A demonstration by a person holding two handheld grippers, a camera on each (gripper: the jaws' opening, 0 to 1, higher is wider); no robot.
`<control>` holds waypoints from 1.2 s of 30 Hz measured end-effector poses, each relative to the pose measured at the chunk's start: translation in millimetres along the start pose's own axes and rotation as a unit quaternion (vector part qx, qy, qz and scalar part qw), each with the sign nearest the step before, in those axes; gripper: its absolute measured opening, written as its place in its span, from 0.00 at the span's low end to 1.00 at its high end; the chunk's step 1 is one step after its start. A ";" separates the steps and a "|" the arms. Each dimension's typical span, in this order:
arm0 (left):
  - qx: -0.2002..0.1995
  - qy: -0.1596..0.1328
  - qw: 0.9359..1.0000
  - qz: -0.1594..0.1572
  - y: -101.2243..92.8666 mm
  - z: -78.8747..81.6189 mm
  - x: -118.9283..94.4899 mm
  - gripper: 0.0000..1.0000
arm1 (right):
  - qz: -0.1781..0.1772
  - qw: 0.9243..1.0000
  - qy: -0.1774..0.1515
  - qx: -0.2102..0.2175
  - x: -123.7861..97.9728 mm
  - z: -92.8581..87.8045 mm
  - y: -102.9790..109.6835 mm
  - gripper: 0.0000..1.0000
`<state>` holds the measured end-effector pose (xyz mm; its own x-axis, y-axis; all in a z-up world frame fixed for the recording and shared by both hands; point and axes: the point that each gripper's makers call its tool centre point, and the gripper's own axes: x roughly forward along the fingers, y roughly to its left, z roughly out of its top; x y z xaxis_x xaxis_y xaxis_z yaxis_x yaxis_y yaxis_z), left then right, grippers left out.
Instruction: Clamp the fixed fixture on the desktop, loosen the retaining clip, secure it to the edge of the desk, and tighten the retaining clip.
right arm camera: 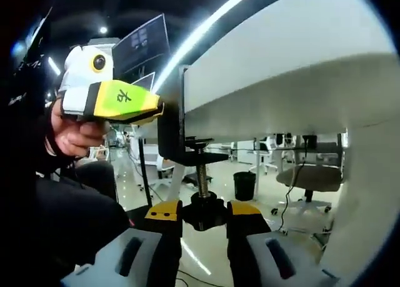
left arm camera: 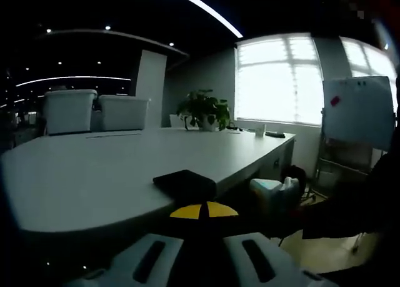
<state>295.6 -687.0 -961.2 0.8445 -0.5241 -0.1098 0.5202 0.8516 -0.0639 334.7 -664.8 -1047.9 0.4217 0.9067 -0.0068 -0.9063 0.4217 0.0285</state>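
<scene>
The black clamp fixture (right arm camera: 170, 137) hangs on the edge of the white desk (right arm camera: 281, 87). Its top plate (left arm camera: 184, 184) lies flat on the desktop (left arm camera: 94, 168). My left gripper (left arm camera: 204, 210) is shut on the fixture at the desk edge. In the right gripper view it appears as a yellow-green gripper (right arm camera: 156, 109) held by a hand (right arm camera: 72, 137). Below the desk, a threaded screw (right arm camera: 202, 174) runs down from the round pad (right arm camera: 200, 157) to a black knob (right arm camera: 203, 211). My right gripper (right arm camera: 204, 213) is shut on that knob, a yellow jaw on each side.
Two white storage boxes (left arm camera: 69, 110) and a potted plant (left arm camera: 203, 109) stand at the desk's far side. A whiteboard (left arm camera: 357, 112) and plastic containers (left arm camera: 275, 193) are to the right on the floor. Under the desk, office chairs (right arm camera: 309, 177) and a black bin (right arm camera: 244, 186) stand.
</scene>
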 end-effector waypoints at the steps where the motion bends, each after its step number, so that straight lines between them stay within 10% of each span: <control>1: 0.000 -0.001 1.000 -0.001 0.0 0.0 0.0 0.01 | -0.016 1.000 0.000 0.002 -0.4 -0.4 -1.5 0.26; 12: 0.000 -0.008 1.000 -0.021 0.1 -0.4 -0.2 0.01 | -0.202 0.979 -0.010 0.023 -20.3 -10.5 -14.4 0.37; 20: 0.010 -0.014 0.999 -0.033 0.2 0.0 -0.5 0.01 | -0.343 0.939 -0.014 0.009 -26.2 -5.1 -14.4 0.37; 36: 0.005 -0.023 0.999 -0.037 2.7 1.4 -4.1 0.01 | -0.395 0.918 -0.010 0.024 -16.0 -2.5 -21.6 0.30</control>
<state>293.8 -682.6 -959.5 0.8081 -0.5861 -0.0585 0.5832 0.8101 -0.0601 347.4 -688.5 -1051.0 0.9478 0.3178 -0.0255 -0.3156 0.9466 0.0657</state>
